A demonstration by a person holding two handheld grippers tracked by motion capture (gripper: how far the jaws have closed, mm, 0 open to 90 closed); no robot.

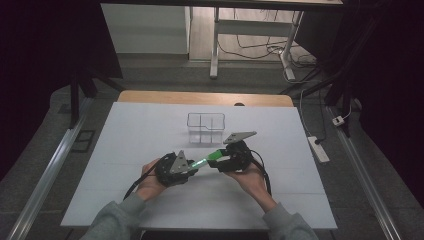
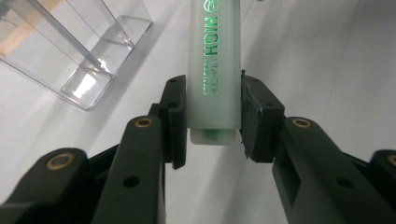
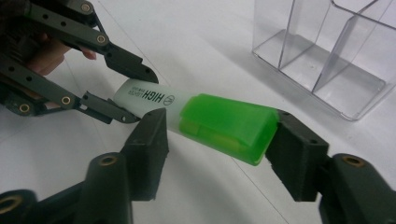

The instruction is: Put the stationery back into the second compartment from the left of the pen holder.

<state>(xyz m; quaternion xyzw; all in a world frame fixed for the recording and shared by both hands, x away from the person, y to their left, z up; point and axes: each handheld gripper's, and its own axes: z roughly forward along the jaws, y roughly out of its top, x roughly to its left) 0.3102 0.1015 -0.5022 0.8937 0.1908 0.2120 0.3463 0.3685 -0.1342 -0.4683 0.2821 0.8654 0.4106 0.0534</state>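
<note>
A highlighter (image 1: 205, 159) with a pale frosted body (image 2: 214, 70) and a bright green cap (image 3: 224, 126) hangs just above the white table, held between both grippers. My left gripper (image 2: 214, 123) is shut on the tail end of the body, its pads pressed to both sides. My right gripper (image 3: 215, 135) is shut on the cap end, one jaw at the cap's tip and the other near where cap meets body. In the high view the left gripper (image 1: 191, 168) and right gripper (image 1: 221, 159) face each other at the table's middle front.
A clear plastic container (image 1: 206, 127) with inner dividers stands just behind the grippers, also visible as the container (image 3: 327, 56) and the container (image 2: 70, 51). The white table top (image 1: 125, 150) stretches around it, with a wooden edge (image 1: 205, 98) at the back.
</note>
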